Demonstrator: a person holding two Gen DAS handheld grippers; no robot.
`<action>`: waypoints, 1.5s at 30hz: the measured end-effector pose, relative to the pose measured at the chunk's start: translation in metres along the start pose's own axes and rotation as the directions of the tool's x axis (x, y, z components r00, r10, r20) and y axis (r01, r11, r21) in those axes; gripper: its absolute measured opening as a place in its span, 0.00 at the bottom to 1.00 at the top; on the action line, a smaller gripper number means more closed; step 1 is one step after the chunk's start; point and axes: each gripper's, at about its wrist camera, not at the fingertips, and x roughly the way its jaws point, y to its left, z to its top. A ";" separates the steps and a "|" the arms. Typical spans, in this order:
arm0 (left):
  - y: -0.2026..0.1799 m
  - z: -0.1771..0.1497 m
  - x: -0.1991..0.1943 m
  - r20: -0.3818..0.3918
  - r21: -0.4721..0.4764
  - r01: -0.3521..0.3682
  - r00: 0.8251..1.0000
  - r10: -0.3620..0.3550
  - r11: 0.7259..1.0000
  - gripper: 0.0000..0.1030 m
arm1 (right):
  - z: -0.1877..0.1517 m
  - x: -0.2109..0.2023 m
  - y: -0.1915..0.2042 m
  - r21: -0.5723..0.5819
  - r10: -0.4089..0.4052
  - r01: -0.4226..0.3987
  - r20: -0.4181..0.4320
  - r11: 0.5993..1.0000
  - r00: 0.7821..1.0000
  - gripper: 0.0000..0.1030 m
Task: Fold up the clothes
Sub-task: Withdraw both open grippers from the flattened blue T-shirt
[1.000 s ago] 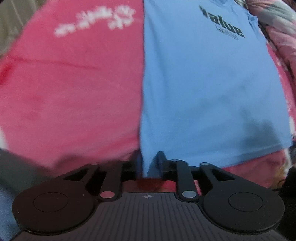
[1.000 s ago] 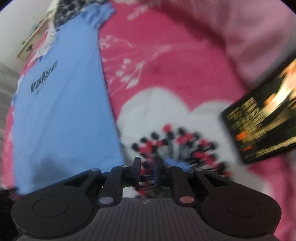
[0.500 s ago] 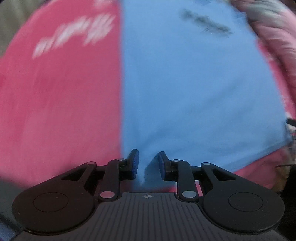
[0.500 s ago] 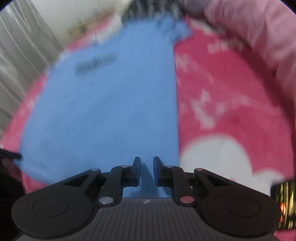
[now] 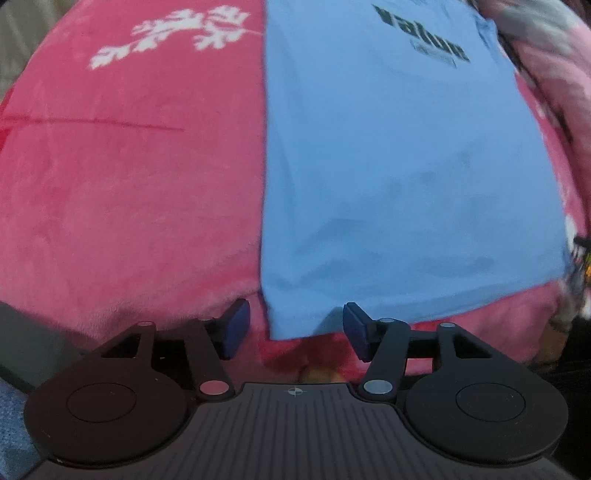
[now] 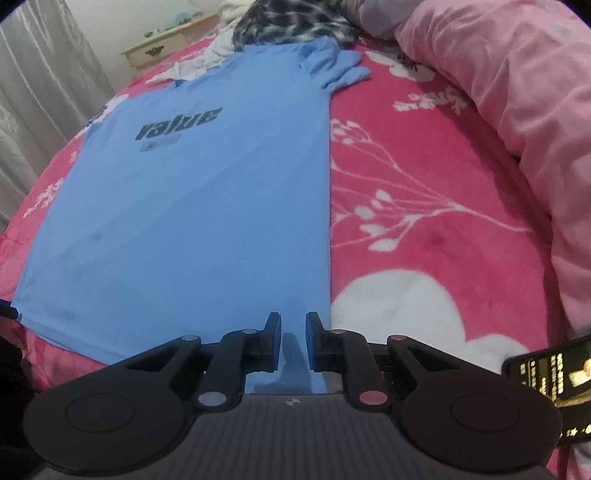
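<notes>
Vs. a sec ago: left gripper [image 5: 293, 328] was pinched on the shirt's hem corner, now its jaws are opening and stand spread, corner of the blue t-shirt [image 5: 399, 177] lying loose between them, pads not touching it. Right gripper [image 6: 293, 341] was out over the white flower print on the blanket beside a phone; now it sits over the shirt's hem near the other bottom corner, and its view has swung round to look up the shirt.

Right jaws are nearly together w/ a narrow gap, shirt cloth under and between the tips; can't tell if the pads nip it.

Shirt lies flat, front up, dark "value" print toward the far end, hem along the near edge of the bed, one sleeve [image 6: 340, 70] spread out at the top right.

Surface: bed w/ pink fleece blanket [image 6: 424, 221], white flower and branch prints. Rolled pale pink duvet [image 6: 517, 92] along the right edge. Phone [image 6: 554, 373], screen lit, at the near right. Black-and-white checked garment [image 6: 291, 22] heaped at the far end, cream nightstand [image 6: 162, 46] and grey curtain [image 6: 44, 74] beyond the far left corner.
</notes>
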 end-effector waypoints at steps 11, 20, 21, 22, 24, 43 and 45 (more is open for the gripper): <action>-0.016 0.001 -0.026 -0.058 0.066 -0.077 0.995 0.081 0.995 0.32 | -0.004 -0.008 -0.007 0.057 -0.039 0.038 0.022 0.998 0.999 0.16; -0.030 0.051 -0.051 0.100 -0.018 -0.094 0.990 0.095 0.995 0.50 | 0.013 -0.006 0.001 0.063 -0.028 0.022 0.085 0.998 0.996 0.16; -0.033 0.058 -0.046 0.118 -0.035 -0.100 0.988 0.103 0.994 0.50 | 0.015 -0.001 0.003 0.061 -0.027 0.022 0.078 0.998 0.997 0.16; -0.037 0.063 -0.044 0.149 -0.045 -0.107 0.982 0.113 0.993 0.50 | 0.016 0.004 0.007 0.058 -0.026 0.022 0.072 0.998 0.997 0.16; -0.045 0.070 -0.042 0.209 -0.022 -0.094 0.973 0.097 0.995 0.50 | 0.016 0.009 0.017 0.034 -0.011 0.009 0.075 0.999 0.997 0.16; -0.074 0.063 0.032 0.145 0.169 -0.121 0.985 0.096 0.978 0.50 | 0.010 0.013 0.007 0.029 -0.051 0.049 0.071 0.998 0.996 0.16; -0.072 0.064 0.033 0.143 0.173 -0.121 0.985 0.096 0.977 0.50 | 0.014 0.010 0.006 0.027 -0.038 0.036 0.089 0.999 0.995 0.16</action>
